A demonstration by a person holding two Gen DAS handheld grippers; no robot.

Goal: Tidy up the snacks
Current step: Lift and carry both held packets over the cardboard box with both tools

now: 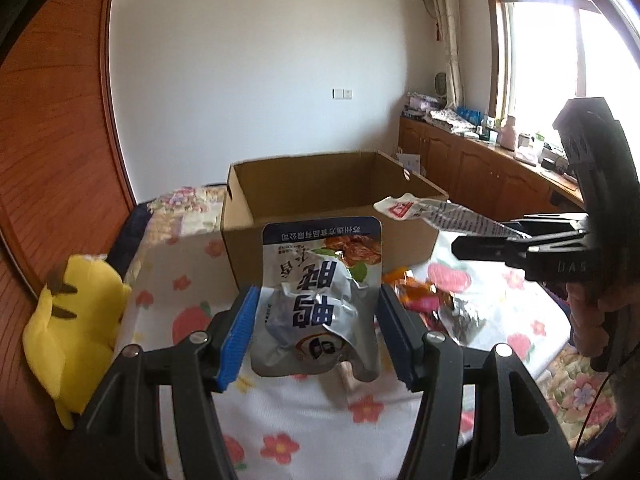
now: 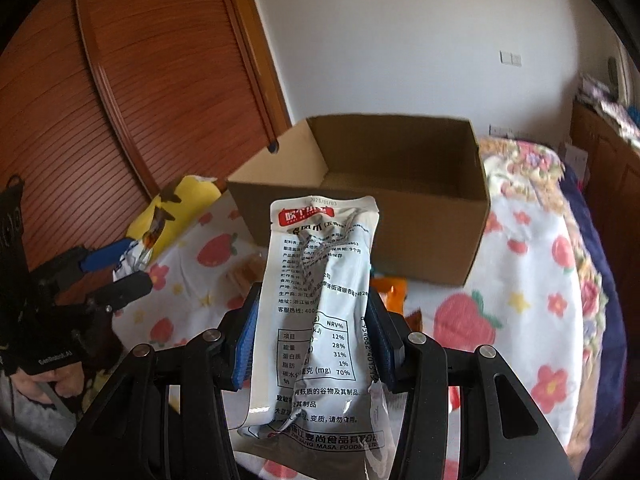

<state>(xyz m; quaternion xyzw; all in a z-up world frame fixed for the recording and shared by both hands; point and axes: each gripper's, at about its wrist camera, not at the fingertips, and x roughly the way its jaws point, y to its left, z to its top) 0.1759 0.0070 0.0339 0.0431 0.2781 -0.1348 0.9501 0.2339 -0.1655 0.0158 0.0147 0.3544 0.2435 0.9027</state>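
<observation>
My left gripper (image 1: 316, 300) is shut on a silver snack pouch with blue characters (image 1: 320, 300), held above the flowered bedspread in front of an open cardboard box (image 1: 320, 204). My right gripper (image 2: 312, 312) is shut on a long white snack packet with a nutrition table (image 2: 316, 320), held up before the same box (image 2: 400, 200). The right gripper with its packet (image 1: 440, 212) shows at the right of the left wrist view, near the box's right corner. The left gripper (image 2: 116, 276) shows at the left of the right wrist view.
Several loose snack packs (image 1: 424, 300) lie on the bedspread (image 1: 280, 420) right of the box front. A yellow plush toy (image 1: 76, 320) sits at the bed's left edge against the wooden wardrobe. A cabinet with clutter (image 1: 480, 152) runs under the window.
</observation>
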